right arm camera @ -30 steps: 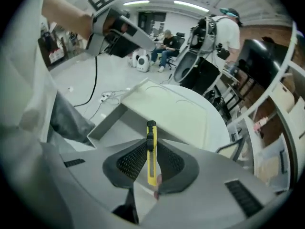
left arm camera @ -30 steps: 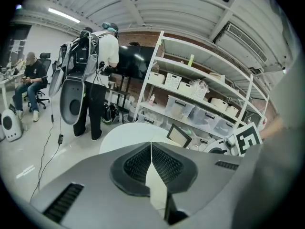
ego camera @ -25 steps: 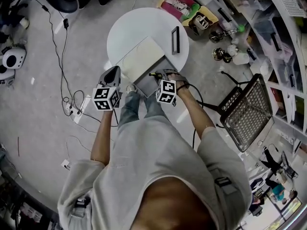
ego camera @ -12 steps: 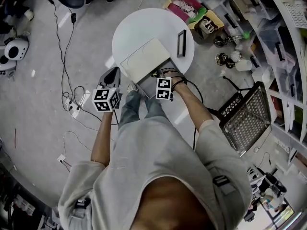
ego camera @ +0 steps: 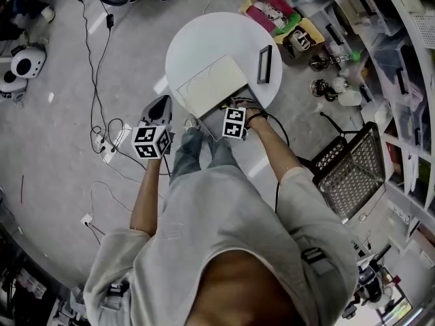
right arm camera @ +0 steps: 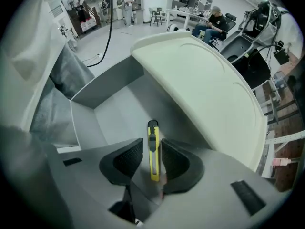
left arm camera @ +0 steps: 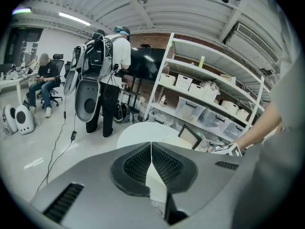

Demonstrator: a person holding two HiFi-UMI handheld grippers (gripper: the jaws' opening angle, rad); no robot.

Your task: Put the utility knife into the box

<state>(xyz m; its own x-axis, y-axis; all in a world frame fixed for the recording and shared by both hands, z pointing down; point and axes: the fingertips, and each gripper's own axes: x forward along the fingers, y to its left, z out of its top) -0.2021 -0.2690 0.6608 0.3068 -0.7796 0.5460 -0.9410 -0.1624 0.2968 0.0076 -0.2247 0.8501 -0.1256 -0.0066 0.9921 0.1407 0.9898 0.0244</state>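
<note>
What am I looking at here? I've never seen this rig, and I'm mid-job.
No robot: a person holds a two-fingered gripper in each hand. One picture looks down from a head camera; the other two look along each gripper. At the round white table's near edge is an open grey box, lid laid back; a dark flat rectangle lies on the table. The right gripper points into the box; its fingers have just been opening, with the yellow utility knife between them. The left gripper is shut, empty.

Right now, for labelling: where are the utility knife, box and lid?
utility knife (right arm camera: 153, 163), right gripper view, yellow body.
box (right arm camera: 107, 87), right gripper view, grey side wall.
lid (right arm camera: 205, 80), right gripper view, cream flat face.
</note>
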